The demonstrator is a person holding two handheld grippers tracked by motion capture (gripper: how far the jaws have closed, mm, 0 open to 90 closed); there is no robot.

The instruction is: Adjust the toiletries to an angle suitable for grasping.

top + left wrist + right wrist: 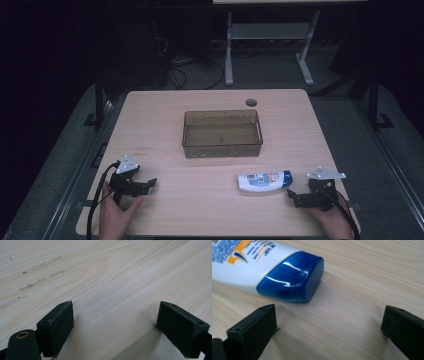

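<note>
Dim room, dark floor with loose cables and a grey metal frame (270,35) behind; pale wood-grain table (165,115), rounded corners, one grommet hole (251,102) at the far edge. Left: black two-jaw left gripper (150,183) resting on the near left of the table, jaws spread wide over bare wood, nothing between them. Centre: translucent smoky-brown rectangular plastic bin (222,148), empty, well apart from both grippers. Right of centre: white squeeze bottle with blue cap and orange-blue label (264,180), lying on its side near the front edge, cap toward the right. Far right: black two-jaw right gripper (291,196), jaws wide apart, near the cap but not touching. Risks, judged: the rounded, glossy cap (294,280) offers a poor seat, so a pinch there may squirt the bottle out sideways; a low approach may nudge it and roll it; a grip at one end would let the bottle droop and catch the bin's rim.
</note>
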